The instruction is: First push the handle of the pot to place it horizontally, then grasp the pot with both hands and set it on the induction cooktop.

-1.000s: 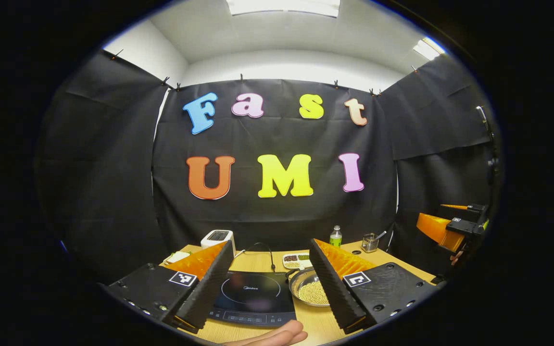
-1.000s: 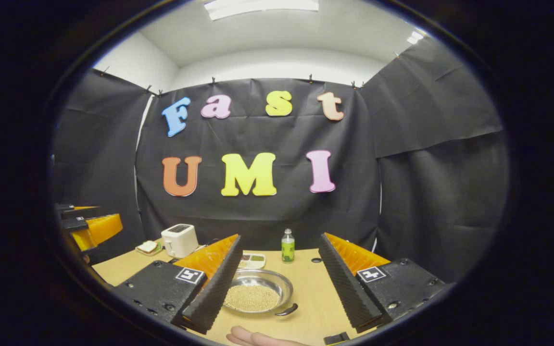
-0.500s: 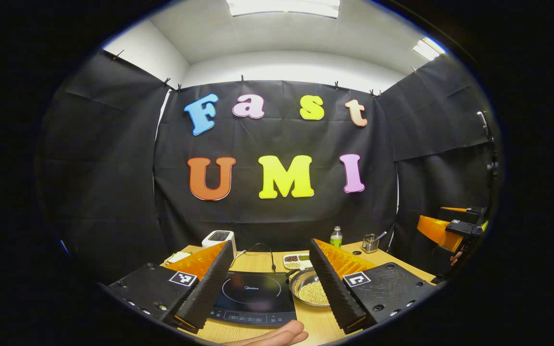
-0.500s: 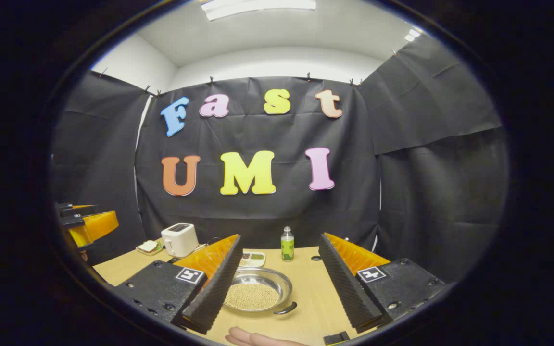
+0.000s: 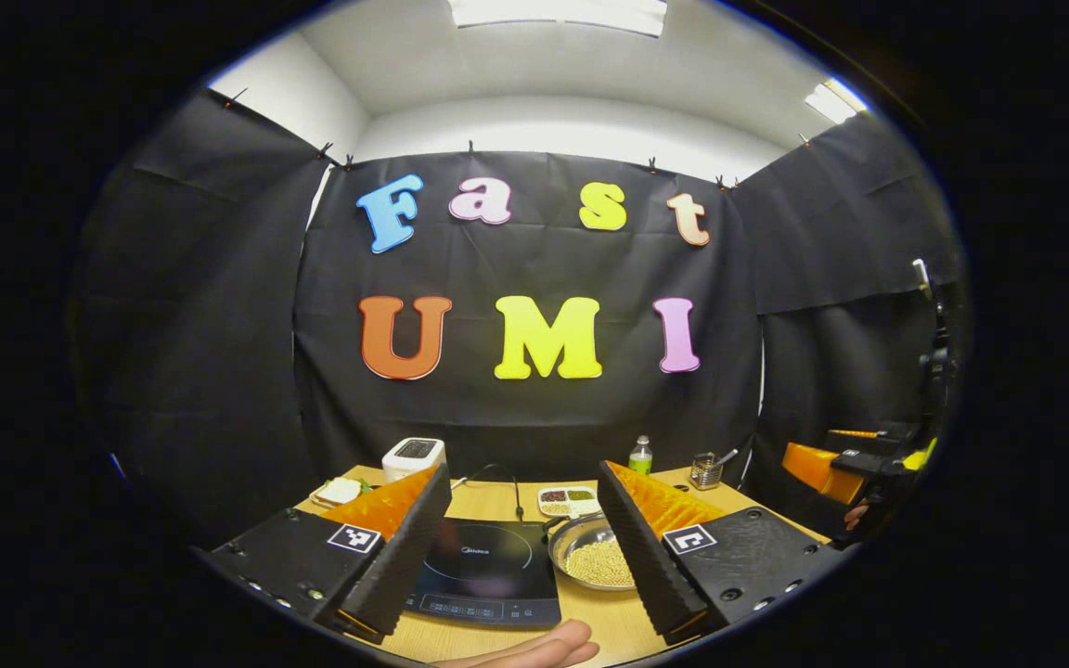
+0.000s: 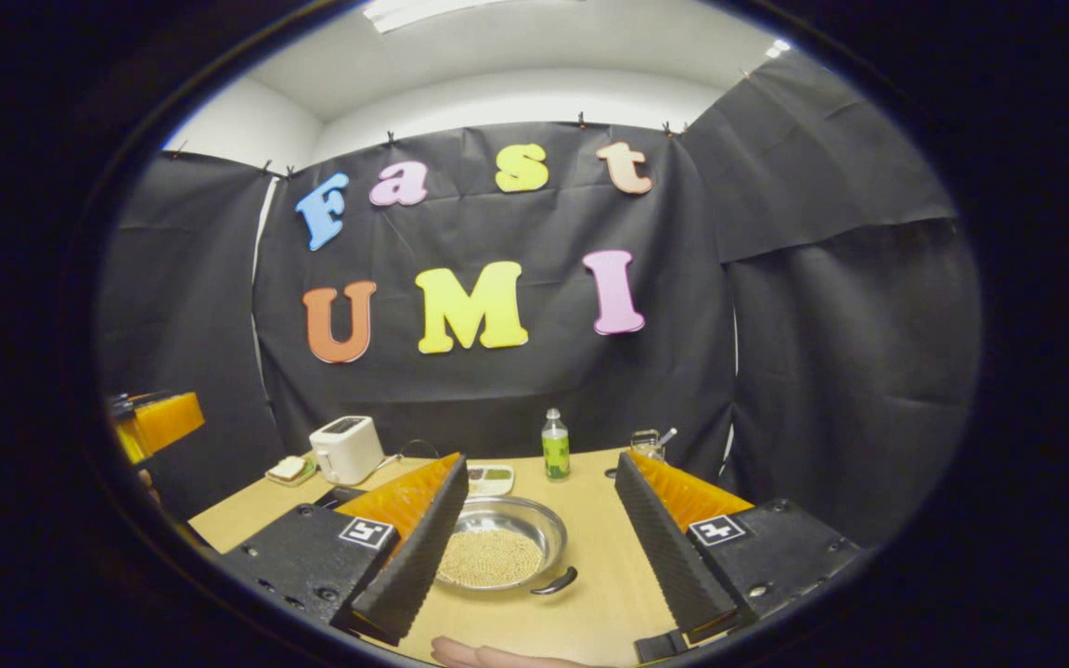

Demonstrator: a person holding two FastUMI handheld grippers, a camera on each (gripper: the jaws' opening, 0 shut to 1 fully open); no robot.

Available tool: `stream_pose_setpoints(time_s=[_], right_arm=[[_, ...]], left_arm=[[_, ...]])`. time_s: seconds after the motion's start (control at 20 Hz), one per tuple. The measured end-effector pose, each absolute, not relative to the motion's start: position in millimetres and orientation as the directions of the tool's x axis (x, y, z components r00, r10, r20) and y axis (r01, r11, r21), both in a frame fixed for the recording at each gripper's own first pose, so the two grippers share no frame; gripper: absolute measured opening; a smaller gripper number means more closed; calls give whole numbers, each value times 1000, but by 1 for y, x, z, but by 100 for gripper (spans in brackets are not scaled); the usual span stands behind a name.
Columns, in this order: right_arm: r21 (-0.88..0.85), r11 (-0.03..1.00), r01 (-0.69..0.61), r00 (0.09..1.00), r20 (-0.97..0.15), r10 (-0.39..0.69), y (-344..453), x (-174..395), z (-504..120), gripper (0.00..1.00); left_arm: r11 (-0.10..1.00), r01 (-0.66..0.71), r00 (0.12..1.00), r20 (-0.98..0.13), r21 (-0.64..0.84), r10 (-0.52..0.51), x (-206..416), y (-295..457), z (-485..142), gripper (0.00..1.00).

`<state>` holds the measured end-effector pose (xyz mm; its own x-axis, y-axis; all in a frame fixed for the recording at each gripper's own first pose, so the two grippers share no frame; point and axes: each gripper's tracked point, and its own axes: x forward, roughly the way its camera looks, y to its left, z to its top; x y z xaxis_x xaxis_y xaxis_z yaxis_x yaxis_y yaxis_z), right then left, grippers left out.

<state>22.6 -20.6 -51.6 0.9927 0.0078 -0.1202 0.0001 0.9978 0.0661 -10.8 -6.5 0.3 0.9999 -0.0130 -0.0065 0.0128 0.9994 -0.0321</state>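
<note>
Both tools held open above the surface, nothing gripped.
We see the wooden surface point(image 6: 590, 557) across the lower frame; on it, in the left gripper view, the induction cooktop point(image 5: 488, 571) lies at lower centre with the pot point(image 5: 590, 557) of pale beans just to its right. Left tool point(image 5: 521, 608) and right tool point(image 6: 530, 617) both gape wide, empty; the pot's handle point(image 6: 555, 582) points lower right.

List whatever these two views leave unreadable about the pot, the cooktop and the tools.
- Pot, left gripper view: its right side sits behind the left tool's right finger.
- Pot's far handle, right gripper view: hidden behind the right tool's left finger; the near handle shows.
- Induction cooktop: panel markings too small.
- Tray contents: too small.
</note>
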Motion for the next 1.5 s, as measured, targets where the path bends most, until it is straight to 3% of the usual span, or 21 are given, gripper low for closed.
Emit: stream_pose_setpoints(time_s=[0.35,0.45,0.5,0.6,0.7,0.8,0.85,1.5], right_arm=[[58,996,-70,962,-261,83,-7,37,-119,96],[94,990,-105,942,-310,130,1,39,-137,87],[110,987,-117,931,-333,148,4,40,-146,75],[122,985,-123,913,-374,161,5,43,-163,59],[116,984,-132,896,-411,168,8,45,-180,30],[107,984,-144,872,-456,177,13,50,-199,10],[107,983,-150,856,-483,184,16,48,-207,7],[-64,961,-270,748,-643,167,28,47,-281,4]], left_arm=[[1000,-18,1000,3,18,17,-21,-1,-3,94],[999,-34,999,8,22,33,-23,2,-4,94],[999,-35,999,7,18,35,-24,1,-6,94],[1000,-25,1000,0,15,25,-24,-3,-12,95],[999,-27,1000,-6,19,27,-24,-2,-16,95],[999,-34,999,-7,26,34,-24,-2,-20,95],[999,-35,999,-10,28,36,-24,-2,-22,95],[996,-88,995,-43,26,89,-17,18,-54,96]])
